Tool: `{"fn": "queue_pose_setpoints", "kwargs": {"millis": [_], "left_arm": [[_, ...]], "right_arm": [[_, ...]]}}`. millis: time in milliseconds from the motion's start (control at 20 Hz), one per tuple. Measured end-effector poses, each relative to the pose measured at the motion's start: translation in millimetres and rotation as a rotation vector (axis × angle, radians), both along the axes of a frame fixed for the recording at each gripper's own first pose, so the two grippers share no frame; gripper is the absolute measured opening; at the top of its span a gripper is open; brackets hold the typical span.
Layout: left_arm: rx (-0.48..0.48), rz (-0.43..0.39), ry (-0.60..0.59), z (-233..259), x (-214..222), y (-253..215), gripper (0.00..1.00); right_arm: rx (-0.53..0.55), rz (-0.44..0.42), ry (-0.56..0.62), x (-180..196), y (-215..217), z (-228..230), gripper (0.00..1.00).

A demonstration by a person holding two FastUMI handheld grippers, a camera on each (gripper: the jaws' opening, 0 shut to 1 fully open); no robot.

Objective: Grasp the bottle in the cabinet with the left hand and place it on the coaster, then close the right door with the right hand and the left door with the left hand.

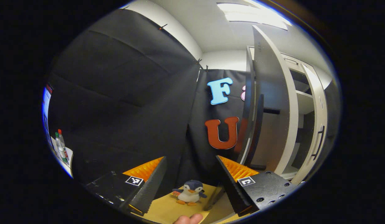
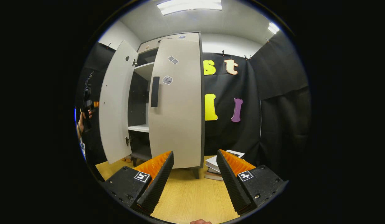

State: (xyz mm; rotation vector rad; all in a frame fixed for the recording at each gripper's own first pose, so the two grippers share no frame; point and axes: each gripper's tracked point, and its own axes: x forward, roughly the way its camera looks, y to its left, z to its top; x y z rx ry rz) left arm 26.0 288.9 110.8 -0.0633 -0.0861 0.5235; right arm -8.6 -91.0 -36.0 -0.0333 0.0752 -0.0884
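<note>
The cabinet is standing on the yellow wood table, and both doors are hanging open. The right door is swung partway shut, with its dark handle facing out. The left door is open wide. I cannot tell where the bottle is; the shelves that are showing look bare, and the coaster is not showing either, so I cannot say whether the bottle step is done.

The left gripper is holding nothing, with its fingers wide apart. It is pointing past the edge of the left door, beside the black cloth wall. The right gripper is also wide open and empty, and it is facing the right door from a little way back.

The doors are flat, stiff boards. They probably swing easily on their hinges. A soft push on the flat face near the handle side should be enough, so no squeezing is needed.

A toy penguin is sitting on the table near the left gripper. A pile of books is lying beside the cabinet. Two small bottles are standing far off at the side of the left gripper view.
</note>
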Motion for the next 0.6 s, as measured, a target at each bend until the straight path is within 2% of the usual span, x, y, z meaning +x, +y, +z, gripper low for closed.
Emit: {"fn": "queue_pose_setpoints", "kwargs": {"millis": [50,150,200,300,350,400,450,550,600], "left_arm": [[0.009,-0.008,0.002,-1.0,2.4,-3.4,0.94],[0.027,-0.022,0.008,0.3,4.1,-10.0,0.93],[0.039,-0.020,0.007,0.3,2.8,-12.6,0.99],[0.061,-0.023,0.010,1.2,1.9,-21.6,0.99],[0.078,-0.037,0.015,1.8,5.0,-27.6,0.93],[0.092,-0.061,0.018,1.2,5.0,-36.5,0.93],[0.098,-0.091,0.023,0.4,5.4,-46.1,0.99],[0.098,-0.159,0.029,-2.9,11.7,-68.7,0.99],[0.101,-0.188,0.027,-3.6,16.7,-81.8,0.93]], "right_arm": [[0.005,0.003,0.006,2.6,1.1,-2.7,0.84],[0.015,0.016,0.009,7.5,5.3,-3.9,0.84],[0.021,0.025,0.008,10.2,7.8,-3.3,0.84],[0.029,0.037,0.001,12.5,12.5,-2.1,0.84],[0.027,0.039,-0.004,12.6,13.7,-1.3,0.84],[0.022,0.040,-0.007,13.1,14.3,0.1,0.84],[0.018,0.038,-0.009,13.2,13.2,-1.0,0.85],[0.017,0.026,-0.002,13.4,10.2,-3.8,0.84],[0.022,0.019,-0.001,12.6,9.3,-3.0,0.84]]}}
